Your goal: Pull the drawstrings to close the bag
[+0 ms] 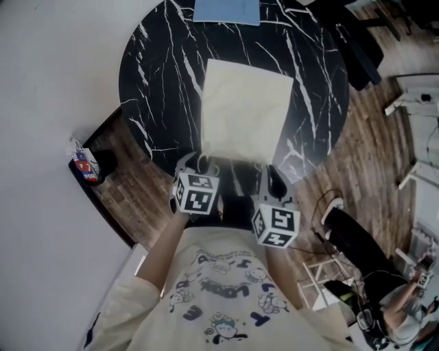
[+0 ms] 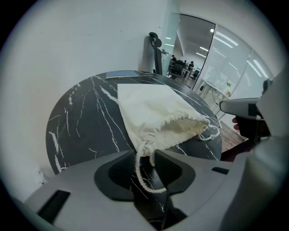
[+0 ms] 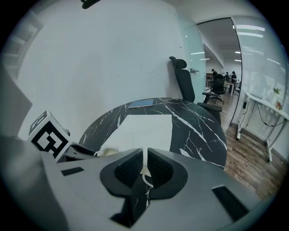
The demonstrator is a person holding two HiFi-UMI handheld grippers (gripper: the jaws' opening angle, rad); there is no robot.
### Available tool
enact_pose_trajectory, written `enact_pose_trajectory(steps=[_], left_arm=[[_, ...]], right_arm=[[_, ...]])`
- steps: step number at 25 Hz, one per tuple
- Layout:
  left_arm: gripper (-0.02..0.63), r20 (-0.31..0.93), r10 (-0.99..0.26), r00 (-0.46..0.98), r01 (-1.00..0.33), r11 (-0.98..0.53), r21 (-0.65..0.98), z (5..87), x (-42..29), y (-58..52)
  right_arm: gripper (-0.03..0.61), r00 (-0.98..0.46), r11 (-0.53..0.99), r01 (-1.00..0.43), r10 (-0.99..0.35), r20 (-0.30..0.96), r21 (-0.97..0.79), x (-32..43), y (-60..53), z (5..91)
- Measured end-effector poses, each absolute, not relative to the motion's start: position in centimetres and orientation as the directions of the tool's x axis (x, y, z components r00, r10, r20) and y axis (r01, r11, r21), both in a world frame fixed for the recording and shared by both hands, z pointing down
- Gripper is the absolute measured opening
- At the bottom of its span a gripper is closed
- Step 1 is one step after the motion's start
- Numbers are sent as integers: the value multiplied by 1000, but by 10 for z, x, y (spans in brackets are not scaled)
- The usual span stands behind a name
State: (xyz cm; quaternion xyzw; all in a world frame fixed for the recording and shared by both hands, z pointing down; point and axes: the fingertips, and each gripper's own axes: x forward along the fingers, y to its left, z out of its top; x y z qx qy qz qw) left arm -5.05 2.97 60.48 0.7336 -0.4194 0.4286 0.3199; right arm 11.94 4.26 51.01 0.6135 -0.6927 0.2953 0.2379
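A cream drawstring bag (image 1: 243,110) lies flat on the round black marble table (image 1: 158,68), its gathered mouth toward the near edge. In the left gripper view the bag (image 2: 153,108) has its mouth part open, and a loop of its left drawstring (image 2: 137,173) lies between the jaws of my left gripper (image 2: 145,155), which stand apart without pinching it. The other drawstring (image 2: 212,133) trails off to the right. My right gripper (image 3: 145,155) is shut on the right drawstring (image 3: 144,170), a thin white cord pinched between its pads. Both grippers (image 1: 199,163) (image 1: 269,177) sit at the table's near edge.
A blue notebook (image 1: 226,10) lies at the table's far edge. A black office chair (image 3: 183,81) stands behind the table. A white wall runs along the left, with a small dark shelf (image 1: 89,164) low beside it. White desks (image 3: 266,113) stand on the wood floor at right.
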Motion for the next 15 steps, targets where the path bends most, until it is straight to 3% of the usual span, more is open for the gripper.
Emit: enact_pose_trajectory(steps=[1,2,11,12,14,15], left_arm=[[126,901,-334,278,-888,-447,109,604,-51,30],[81,903,-329,276,-887,-450,107,604,-52,31],[58,920,-295,258,-886,-452,104,600,-57,32],[57,921,-294,256,-888,-447,104,598,-57,32],[54,923,-290,255,-891,-442,107,596,-57,33],[54,923,-287,257,-891,-440,112,595,-57,33]], right_arm=[[21,-131,69,-991,-709,693,-116,120,43,510],[21,-127,66,-991,-707,695,-115,120,43,510],[24,-83,24,-996,-678,731,-91,127,55,522],[46,-88,22,-995,-666,740,-98,127,57,526],[192,-107,15,-992,-639,762,-126,126,61,535],[209,-107,4,-991,-627,772,-134,127,62,540]])
